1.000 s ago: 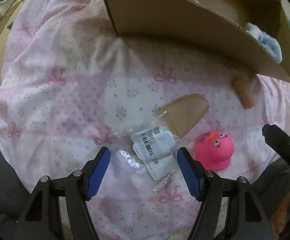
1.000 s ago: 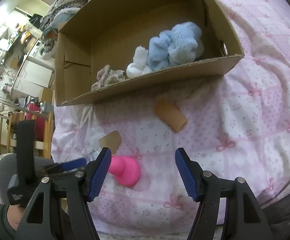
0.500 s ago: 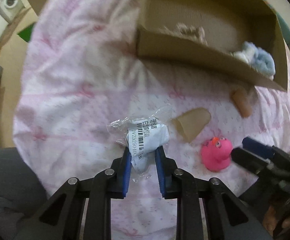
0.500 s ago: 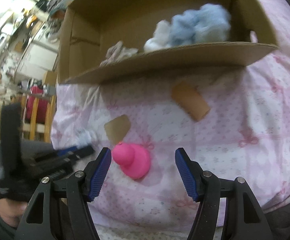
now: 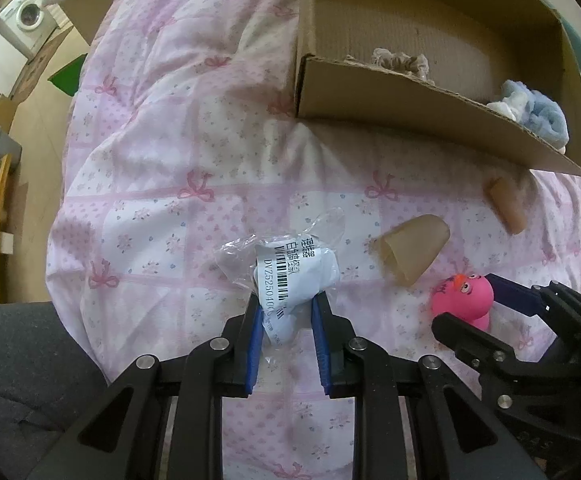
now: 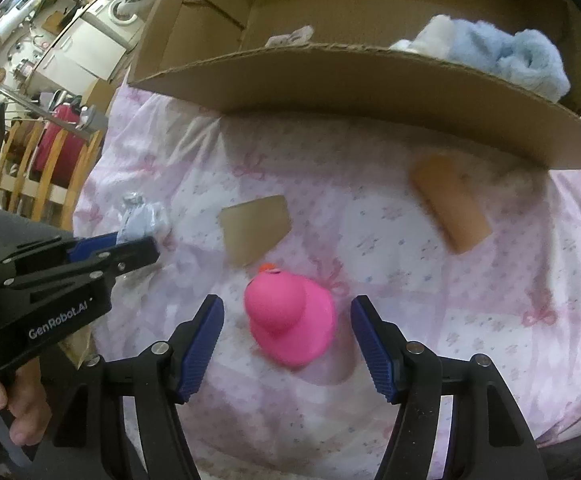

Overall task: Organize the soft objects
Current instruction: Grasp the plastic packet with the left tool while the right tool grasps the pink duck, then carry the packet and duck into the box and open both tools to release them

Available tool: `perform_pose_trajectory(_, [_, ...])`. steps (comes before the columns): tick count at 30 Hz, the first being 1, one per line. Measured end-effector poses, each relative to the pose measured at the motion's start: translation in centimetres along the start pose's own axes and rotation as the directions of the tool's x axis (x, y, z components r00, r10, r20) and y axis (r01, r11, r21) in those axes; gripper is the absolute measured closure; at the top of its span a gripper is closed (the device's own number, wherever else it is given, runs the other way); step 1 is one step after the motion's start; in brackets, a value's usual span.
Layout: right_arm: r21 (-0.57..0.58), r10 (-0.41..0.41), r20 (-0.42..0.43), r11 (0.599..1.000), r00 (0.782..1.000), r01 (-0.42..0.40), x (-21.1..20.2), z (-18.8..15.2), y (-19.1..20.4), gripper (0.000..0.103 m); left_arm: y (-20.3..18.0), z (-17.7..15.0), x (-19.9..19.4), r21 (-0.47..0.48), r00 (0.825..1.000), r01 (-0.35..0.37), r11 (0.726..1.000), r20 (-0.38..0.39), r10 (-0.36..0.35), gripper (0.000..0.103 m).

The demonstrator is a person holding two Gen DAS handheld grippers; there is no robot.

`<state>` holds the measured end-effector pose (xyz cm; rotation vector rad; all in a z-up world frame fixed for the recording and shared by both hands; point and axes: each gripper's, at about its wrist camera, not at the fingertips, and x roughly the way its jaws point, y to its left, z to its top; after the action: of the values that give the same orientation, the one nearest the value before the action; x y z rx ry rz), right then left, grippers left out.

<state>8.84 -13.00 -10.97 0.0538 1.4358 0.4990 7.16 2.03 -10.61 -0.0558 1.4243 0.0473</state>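
Clamped blue-padded jaws of the left gripper [image 5: 286, 322] pinch the lower end of a crinkly clear plastic packet with a white barcode label and a soft white item inside [image 5: 294, 268]; the rest of the packet sticks out beyond the pads. The right gripper [image 6: 286, 344] stands with its jaws spread wide on either side of a pink rubber duck with an orange tuft [image 6: 290, 316], neither pad touching it (the duck sits on the bedding between them).

To do this step well, I would judge the left hand should keep its squeeze steady, since slick film can slide out of a pinch at one end, and carry the packet high enough to clear the near wall of the open brown cardboard box [image 5: 410, 100] before letting go. The right jaws look roughly centred on the duck; closing across its wide body rather than its head should give the surer hold.

Beyond the duck lie a flattened tan cone-shaped piece [image 6: 256, 228] and a tan rounded cylinder [image 6: 450, 208], both apart from it and nearer the box. Inside the box sit a fluffy pale blue and white bundle [image 6: 506, 54] and a small greyish knitted item [image 5: 400, 60].

Everything rests on a puffy pink-and-white quilt printed with bows [image 5: 178, 152], which gives under weight. Farther off are a washing machine [image 5: 26, 20] and wooden chair rails [image 6: 30, 160].
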Motion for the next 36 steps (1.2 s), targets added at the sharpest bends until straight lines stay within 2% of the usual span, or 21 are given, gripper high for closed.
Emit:
perform_pose_trajectory(1, [-0.003,-0.005,-0.001,1.000,1.000,0.005,0.0,0.0,0.0,0.034,-0.1,-0.1,0.0,0.003,1.000,-0.002,1.000,0.003,0.002,0.082])
perform_pose_trajectory(2, [-0.007,-0.012,0.000,1.000,1.000,0.012,0.1,0.0,0.1,0.043,-0.2,0.0,0.0,0.004,1.000,-0.002,1.000,0.005,0.002,0.082])
perform_pose_trajectory(3, [-0.014,-0.010,-0.001,1.000,1.000,0.010,0.1,0.0,0.1,0.057,-0.2,0.0,-0.1,0.005,1.000,-0.003,1.000,0.007,0.003,0.082])
perform_pose_trajectory(10, [-0.026,0.024,0.067,0.999,0.997,-0.022,-1.7,-0.1,-0.3,0.057,-0.8,0.4,0.0,0.002,1.000,-0.008,1.000,0.025,0.008,0.082])
perform_pose_trajectory(20, [0.013,0.000,0.105,1.000,0.994,-0.001,-3.2,-0.6,-1.6,0.057,-1.0,0.6,-0.9,0.005,0.997,-0.016,1.000,0.073,0.016,0.082])
perform_pose_trajectory(25, [0.032,-0.002,0.148,0.999,0.989,-0.003,-4.4,-0.8,-2.1,0.057,-0.7,0.5,-2.2,-0.010,0.991,-0.024,1.000,0.130,0.025,0.082])
perform_pose_trajectory(29, [0.045,0.001,0.214,0.999,0.977,-0.011,-6.0,-0.8,-2.2,0.057,-1.3,0.3,-3.9,-0.008,0.978,-0.037,0.999,0.204,0.038,0.082])
perform_pose_trajectory(34, [0.062,-0.004,0.301,0.998,0.954,-0.015,-8.2,-0.8,-2.5,0.057,-1.4,0.5,-5.9,-0.013,0.953,-0.047,0.999,0.300,0.048,0.082])
perform_pose_trajectory(36, [0.067,-0.006,0.329,0.998,0.944,-0.017,-8.8,-0.8,-2.6,0.057,-1.4,0.6,-6.7,-0.011,0.944,-0.029,1.000,0.329,0.031,0.082])
